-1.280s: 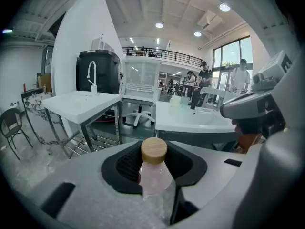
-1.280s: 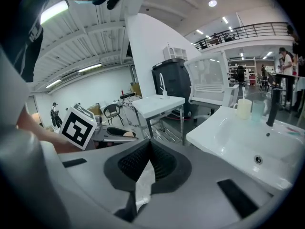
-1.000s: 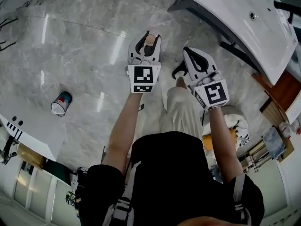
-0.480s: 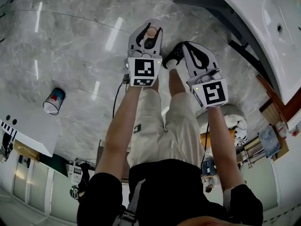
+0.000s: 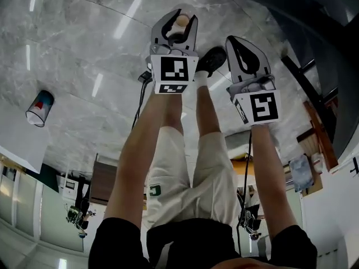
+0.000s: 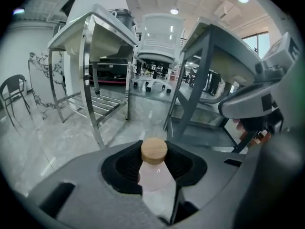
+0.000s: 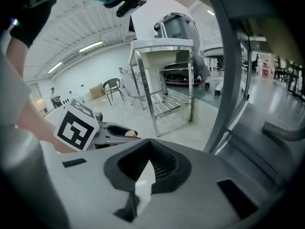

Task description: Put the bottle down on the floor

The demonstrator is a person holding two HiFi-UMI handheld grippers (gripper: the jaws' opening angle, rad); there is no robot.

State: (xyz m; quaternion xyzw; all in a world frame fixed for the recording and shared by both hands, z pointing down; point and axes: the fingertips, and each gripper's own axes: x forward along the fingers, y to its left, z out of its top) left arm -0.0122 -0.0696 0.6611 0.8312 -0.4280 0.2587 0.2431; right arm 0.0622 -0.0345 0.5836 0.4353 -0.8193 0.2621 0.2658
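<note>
Only the round wooden cap and pale pink shoulder of the translucent plastic bottle (image 6: 154, 168) can be seen. The rest of its body is buried between the black pads of the left tongs (image 5: 180, 17), which are clamped on its neck. In the head view just the cap peeks out at the tip of those tongs, held over the grey marbled floor (image 5: 84, 38). How far the bottle's base is from the floor cannot be told.

The right tongs (image 7: 148, 147) are closed with nothing in them, their pads meeting at the tip. A thin slit lower down shows only pale floor.

A black shoe (image 5: 212, 60) sits between the two tongs, just beside the left pair. To the left the floor lies open as far as a red, white and blue cup (image 5: 39, 108) near the picture's edge, well apart from the bottle.

Ahead in the left gripper view stand a steel-legged white table (image 6: 90, 46) and a grey-legged table (image 6: 209, 51), with floor showing between them.
</note>
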